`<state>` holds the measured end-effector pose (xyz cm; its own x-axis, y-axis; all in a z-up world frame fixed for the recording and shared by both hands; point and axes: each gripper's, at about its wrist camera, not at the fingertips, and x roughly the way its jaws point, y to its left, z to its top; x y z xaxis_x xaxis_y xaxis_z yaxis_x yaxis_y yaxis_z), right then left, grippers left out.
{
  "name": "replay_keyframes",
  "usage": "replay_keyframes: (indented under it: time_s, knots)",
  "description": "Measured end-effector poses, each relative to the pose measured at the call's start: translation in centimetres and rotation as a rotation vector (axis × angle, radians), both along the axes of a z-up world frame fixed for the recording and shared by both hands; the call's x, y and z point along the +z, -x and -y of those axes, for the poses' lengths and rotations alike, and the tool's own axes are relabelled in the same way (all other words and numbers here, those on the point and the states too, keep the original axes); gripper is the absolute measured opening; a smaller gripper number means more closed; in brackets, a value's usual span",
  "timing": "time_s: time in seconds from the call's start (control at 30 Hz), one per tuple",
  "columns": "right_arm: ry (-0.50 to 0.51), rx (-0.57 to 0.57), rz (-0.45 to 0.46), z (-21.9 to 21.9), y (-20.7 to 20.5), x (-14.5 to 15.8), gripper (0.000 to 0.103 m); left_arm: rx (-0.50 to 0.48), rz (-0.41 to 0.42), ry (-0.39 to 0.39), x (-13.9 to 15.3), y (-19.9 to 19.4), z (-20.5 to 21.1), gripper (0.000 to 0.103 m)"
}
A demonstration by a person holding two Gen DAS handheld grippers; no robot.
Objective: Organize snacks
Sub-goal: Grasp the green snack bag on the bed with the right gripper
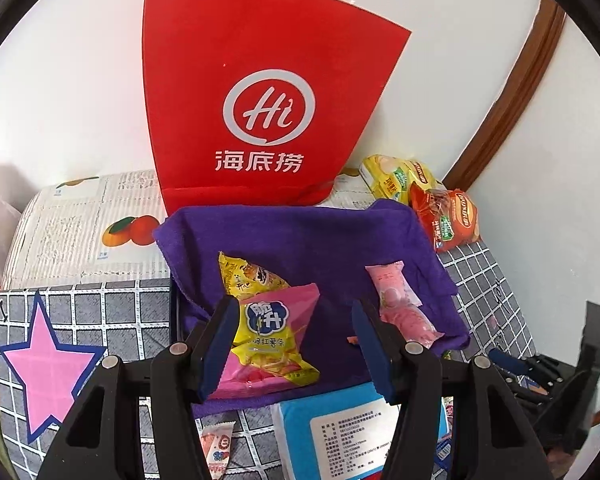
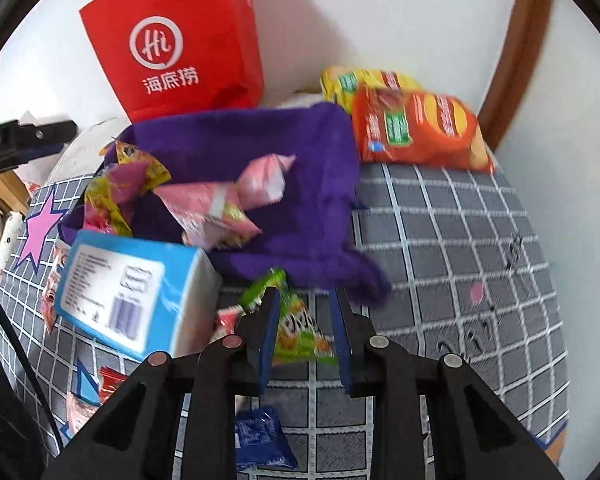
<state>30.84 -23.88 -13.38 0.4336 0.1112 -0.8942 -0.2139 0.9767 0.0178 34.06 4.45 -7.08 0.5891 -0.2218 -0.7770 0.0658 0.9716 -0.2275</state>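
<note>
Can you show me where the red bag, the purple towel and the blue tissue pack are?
red bag (image 1: pixel 260 80): left wrist view, front panel above logo.
purple towel (image 1: pixel 320 236): left wrist view, bare middle.
blue tissue pack (image 2: pixel 140 280): right wrist view, top label face.

A home: checked tablecloth (image 2: pixel 460 240), restaurant paper bag (image 1: pixel 260 92), wood trim (image 1: pixel 512 92).

Left wrist cam sits low, close behind the purple fleece cloth (image 1: pixel 300 240), facing straight at the tall red paper bag w/ white logo (image 1: pixel 256 96) vs. the white wall. Right wrist cam looks from nearer the cloth's (image 2: pixel 260 152) right front corner, tilted down, bag (image 2: pixel 172 40) upper left. Both share cloth, bag, blue-white tissue box (image 1: pixel 340 432) (image 2: pixel 132 288) in front of the cloth, orange crisp packet (image 1: pixel 448 220) (image 2: pixel 416 132) at cloth's far right.
</note>
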Motion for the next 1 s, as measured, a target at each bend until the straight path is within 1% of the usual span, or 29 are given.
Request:
replay_keyframes:
  time_s: [0.1, 0.17, 0.23, 0.33, 0.4, 0.47, 0.57, 0.63, 0.7, 0.8, 0.87, 0.93, 1.0]
  knots:
    - [-0.034, -0.002, -0.006, 0.4, 0.3, -0.8, 0.027, -0.008, 0.013, -0.003, 0.4, 0.4, 0.2, 0.056]
    - [-0.06, 0.008, -0.024, 0.3, 0.2, -1.5, 0.033, -0.011, 0.016, -0.005, 0.5, 0.5, 0.3, 0.056]
    - [-0.041, 0.019, -0.051, -0.3, -0.2, -2.3, 0.033, -0.013, 0.016, -0.008, 0.6, 0.7, 0.4, 0.056]
    - [-0.011, 0.023, -0.067, -0.7, -0.2, -3.4, 0.033, -0.022, 0.015, -0.009, 0.7, 0.9, 0.6, 0.056]
    - [-0.026, 0.022, -0.056, -0.3, 0.4, -3.4, 0.033, -0.026, 0.02, -0.008, 0.9, 1.0, 0.5, 0.056]
    - [-0.045, 0.03, -0.07, 0.2, 1.3, -3.4, 0.033, -0.028, 0.022, -0.005, 1.1, 1.1, 0.5, 0.058]
    - [-0.031, 0.032, -0.076, 0.7, 2.4, -3.4, 0.037, -0.027, 0.028, -0.001, 1.4, 1.2, 0.4, 0.059]
    - [-0.003, 0.041, -0.08, 0.9, 3.2, -3.7, 0.037, -0.029, 0.029, 0.002, 1.5, 1.2, 0.4, 0.059]
    - [0.023, 0.045, -0.072, 0.8, 3.8, -4.0, 0.039, -0.032, 0.031, -0.002, 1.6, 1.3, 0.6, 0.059]
    - [0.023, 0.035, -0.043, 1.0, 3.9, -4.3, 0.042, -0.042, 0.034, -0.007, 1.6, 1.4, 0.9, 0.059]
    - [0.036, 0.021, -0.012, 1.0, 3.5, -4.3, 0.053, -0.049, 0.035, -0.014, 1.5, 1.4, 1.2, 0.059]
    - [0.058, 0.009, 0.027, 1.0, 3.0, -4.5, 0.06, -0.058, 0.034, -0.019, 1.5, 1.4, 1.5, 0.059]
    - [0.062, 0.004, 0.041, 1.1, 2.3, -5.0, 0.06, -0.068, 0.034, -0.019, 1.5, 1.3, 1.6, 0.059]
